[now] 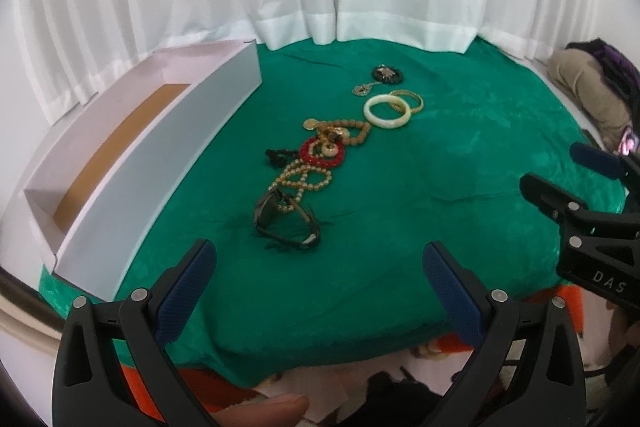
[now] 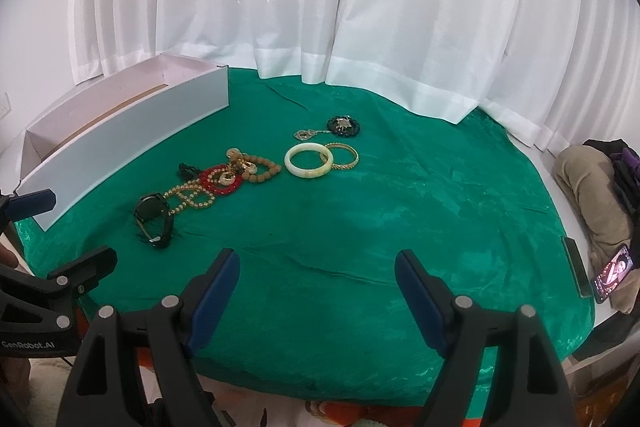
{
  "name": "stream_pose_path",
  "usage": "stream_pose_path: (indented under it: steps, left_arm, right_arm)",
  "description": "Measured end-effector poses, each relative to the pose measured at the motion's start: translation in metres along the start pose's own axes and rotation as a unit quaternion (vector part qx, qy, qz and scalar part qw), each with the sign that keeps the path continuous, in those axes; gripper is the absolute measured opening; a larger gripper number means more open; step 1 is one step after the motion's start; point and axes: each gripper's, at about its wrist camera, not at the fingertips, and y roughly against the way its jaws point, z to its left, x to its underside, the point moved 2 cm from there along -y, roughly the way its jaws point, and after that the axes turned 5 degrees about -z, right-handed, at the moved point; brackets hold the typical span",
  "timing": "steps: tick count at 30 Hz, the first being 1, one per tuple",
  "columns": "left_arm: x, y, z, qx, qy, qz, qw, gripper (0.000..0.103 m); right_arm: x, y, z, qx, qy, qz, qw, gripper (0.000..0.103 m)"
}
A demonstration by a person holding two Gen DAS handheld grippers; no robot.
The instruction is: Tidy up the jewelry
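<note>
Jewelry laid in a line on the green cloth (image 1: 400, 227), to the right of the long white box (image 1: 160, 163). Nearest the box's near end lies the black watch (image 1: 286, 223); beyond it gold bead strands (image 1: 304, 179), a red bead ring (image 1: 322, 153), a cream bangle (image 1: 387, 111). Left gripper (image 1: 320, 267) and right gripper (image 2: 318, 271) hover short of the watch, jaws spread wide, holding nothing.

white curtains (image 2: 320, 7), green cloth (image 2: 400, 207), evenly lit
</note>
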Motion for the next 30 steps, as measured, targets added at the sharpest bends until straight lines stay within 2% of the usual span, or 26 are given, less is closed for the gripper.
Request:
stream_pose_path:
  steps: [7, 14, 25, 30]
  left_arm:
    - [0.000, -0.007, 0.002, 0.001, -0.002, 0.006, 1.0000, 0.103]
    - [0.001, -0.009, 0.030, -0.007, 0.032, -0.001, 0.9994, 0.103]
    - [0.019, -0.035, 0.069, 0.004, 0.067, 0.044, 0.9968, 0.103]
    - [0.011, -0.066, 0.063, 0.047, 0.078, 0.066, 0.9937, 0.102]
  right_arm:
    - [0.000, -0.005, 0.000, 0.011, 0.007, 0.002, 1.000, 0.082]
    - [0.000, -0.011, -0.001, 0.008, 0.002, 0.009, 1.000, 0.082]
    - [0.006, -0.023, -0.002, -0.005, -0.006, 0.023, 1.000, 0.082]
    - [0.010, -0.029, 0.001, -0.018, -0.009, 0.036, 0.999, 0.082]
